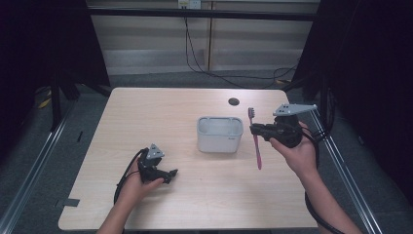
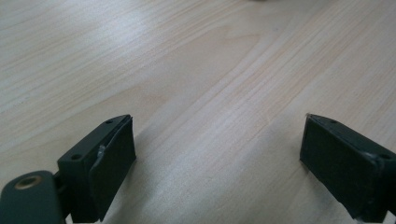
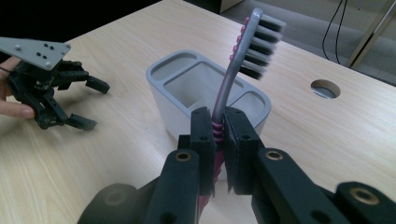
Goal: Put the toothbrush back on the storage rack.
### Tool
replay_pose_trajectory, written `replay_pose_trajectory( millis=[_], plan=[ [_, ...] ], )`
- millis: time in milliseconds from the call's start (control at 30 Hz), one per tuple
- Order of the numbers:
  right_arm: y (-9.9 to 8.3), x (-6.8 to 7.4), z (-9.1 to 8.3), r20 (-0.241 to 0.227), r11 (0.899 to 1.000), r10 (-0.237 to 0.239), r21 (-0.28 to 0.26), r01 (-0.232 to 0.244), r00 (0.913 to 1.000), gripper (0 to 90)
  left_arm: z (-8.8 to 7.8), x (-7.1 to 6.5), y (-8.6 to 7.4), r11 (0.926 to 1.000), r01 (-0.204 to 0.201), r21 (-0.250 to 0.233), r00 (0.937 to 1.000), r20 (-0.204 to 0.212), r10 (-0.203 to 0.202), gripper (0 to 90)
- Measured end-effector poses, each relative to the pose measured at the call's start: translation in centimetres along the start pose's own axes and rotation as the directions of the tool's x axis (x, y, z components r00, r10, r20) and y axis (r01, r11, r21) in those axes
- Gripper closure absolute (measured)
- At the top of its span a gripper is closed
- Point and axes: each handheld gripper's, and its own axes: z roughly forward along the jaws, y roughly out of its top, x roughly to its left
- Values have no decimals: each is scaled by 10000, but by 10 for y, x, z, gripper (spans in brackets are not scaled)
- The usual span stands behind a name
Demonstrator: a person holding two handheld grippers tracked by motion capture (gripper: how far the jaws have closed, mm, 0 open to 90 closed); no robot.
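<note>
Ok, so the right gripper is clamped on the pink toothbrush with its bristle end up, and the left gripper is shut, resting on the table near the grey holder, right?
Not quite: the left gripper is open. The left gripper view shows its jaws wide apart over bare table. The rest holds: the right gripper is clamped on the pink toothbrush, bristle end up, by the grey holder.

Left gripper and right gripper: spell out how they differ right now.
The left gripper is open with nothing between its jaws, while the right gripper is shut on the toothbrush. The left gripper sits low at the wooden table, in front of and to the left of the grey holder; the right gripper is held up beside the holder's right. Both are black, two-jawed and hand-held, each trailing a cable.
</note>
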Motion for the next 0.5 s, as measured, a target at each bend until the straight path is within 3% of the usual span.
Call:
replay_pose_trajectory(
  millis=[500],
  plan=[
    [10, -9, -4, 308, 9950, 359, -943, -329, 9989, 833, 0, 0, 0, 10000, 0, 4, 10000, 3, 0, 99]
  ],
)
